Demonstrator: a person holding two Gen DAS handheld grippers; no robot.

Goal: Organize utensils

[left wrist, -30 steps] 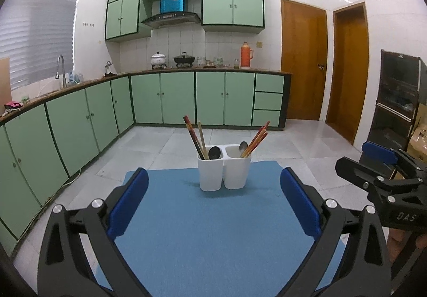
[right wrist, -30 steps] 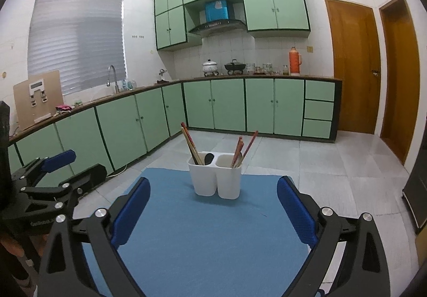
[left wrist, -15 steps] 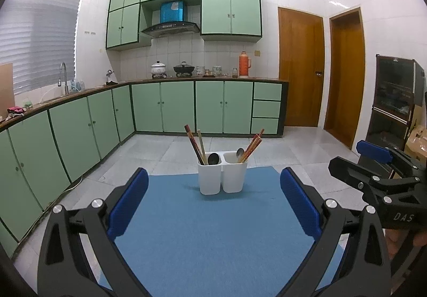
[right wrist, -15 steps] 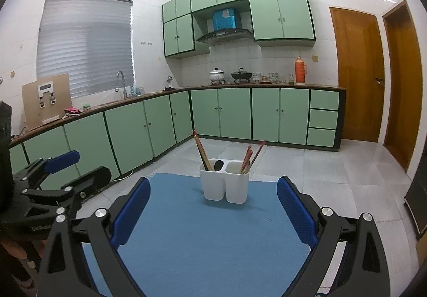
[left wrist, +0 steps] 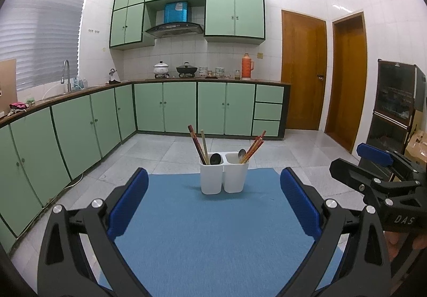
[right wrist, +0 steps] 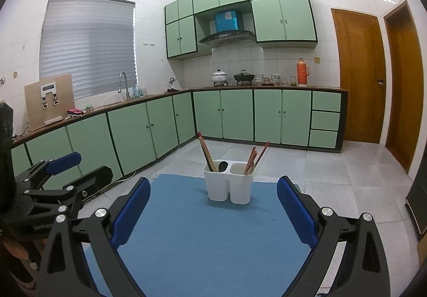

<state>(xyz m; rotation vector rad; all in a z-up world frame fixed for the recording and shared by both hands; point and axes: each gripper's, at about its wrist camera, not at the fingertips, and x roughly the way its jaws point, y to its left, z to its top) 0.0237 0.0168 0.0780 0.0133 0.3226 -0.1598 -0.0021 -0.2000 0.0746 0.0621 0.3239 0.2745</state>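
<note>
White two-cup holder [left wrist: 224,176] stands at the far end of the blue mat [left wrist: 213,230].
My left gripper [left wrist: 213,199] and right gripper [right wrist: 213,203] gape wide, empty; chopsticks [left wrist: 198,144] and spoons inside, nothing between.

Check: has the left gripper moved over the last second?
Yes. The left gripper has tilted up and drawn back: the white utensil holder looks smaller and the wall cabinets sit lower in its view.

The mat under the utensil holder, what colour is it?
Blue mat; clearest in the left wrist view.
</note>
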